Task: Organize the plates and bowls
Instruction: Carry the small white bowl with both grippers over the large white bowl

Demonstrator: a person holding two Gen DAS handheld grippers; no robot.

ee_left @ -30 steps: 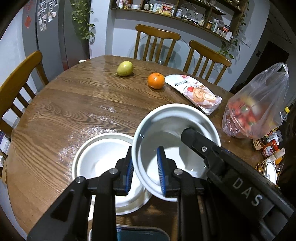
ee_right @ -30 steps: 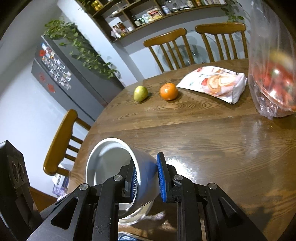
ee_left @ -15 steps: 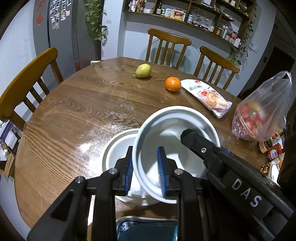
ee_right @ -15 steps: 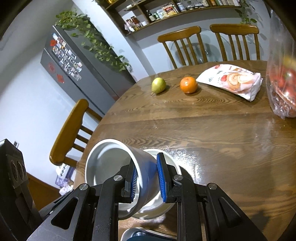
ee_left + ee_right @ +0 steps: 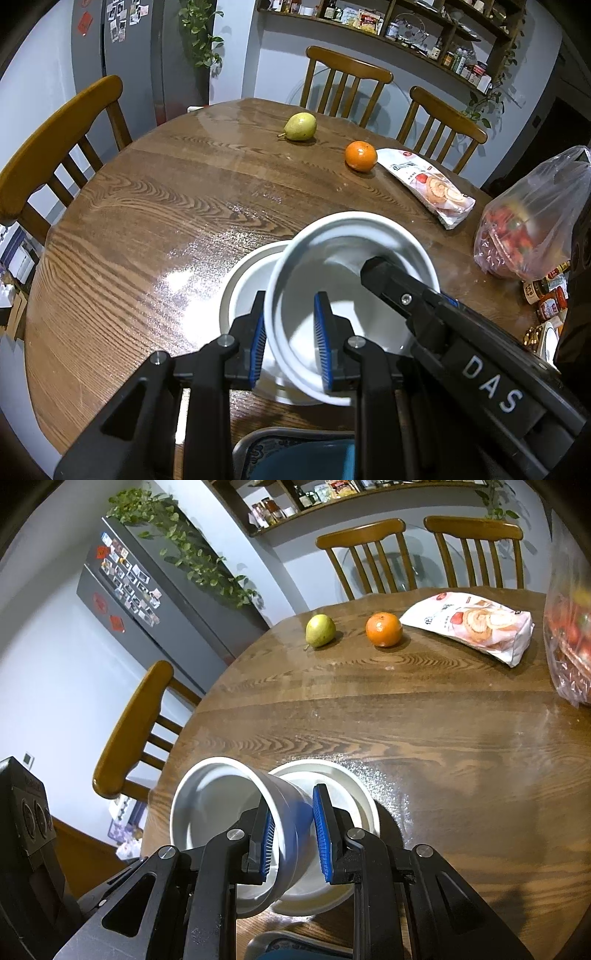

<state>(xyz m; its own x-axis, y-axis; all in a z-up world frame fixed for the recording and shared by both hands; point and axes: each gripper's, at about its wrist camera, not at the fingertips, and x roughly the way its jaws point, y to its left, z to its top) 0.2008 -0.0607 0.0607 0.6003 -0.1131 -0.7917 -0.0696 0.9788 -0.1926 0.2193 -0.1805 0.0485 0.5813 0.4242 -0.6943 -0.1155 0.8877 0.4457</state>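
A white bowl (image 5: 343,254) hangs tilted above the table, gripped by both grippers. My left gripper (image 5: 290,325) is shut on its near wall, one blue pad inside and one outside. The right gripper's finger (image 5: 391,288) reaches into the bowl from the right. In the right wrist view my right gripper (image 5: 293,823) is shut on the wall of the same bowl (image 5: 214,805). Just beneath sits a second white dish (image 5: 243,288) (image 5: 343,779) on the wooden table, partly covered by the held bowl. A teal dish (image 5: 295,454) with a patterned rim lies at the near edge.
A pear (image 5: 301,126), an orange (image 5: 361,156) and a snack packet (image 5: 430,186) lie at the far side. A plastic bag of produce (image 5: 532,229) and small jars (image 5: 546,295) stand at the right. Wooden chairs (image 5: 55,147) ring the table.
Both grippers carried the white bowl sideways, so it now hangs over the white dish on the table instead of beside it. The grips have not changed.
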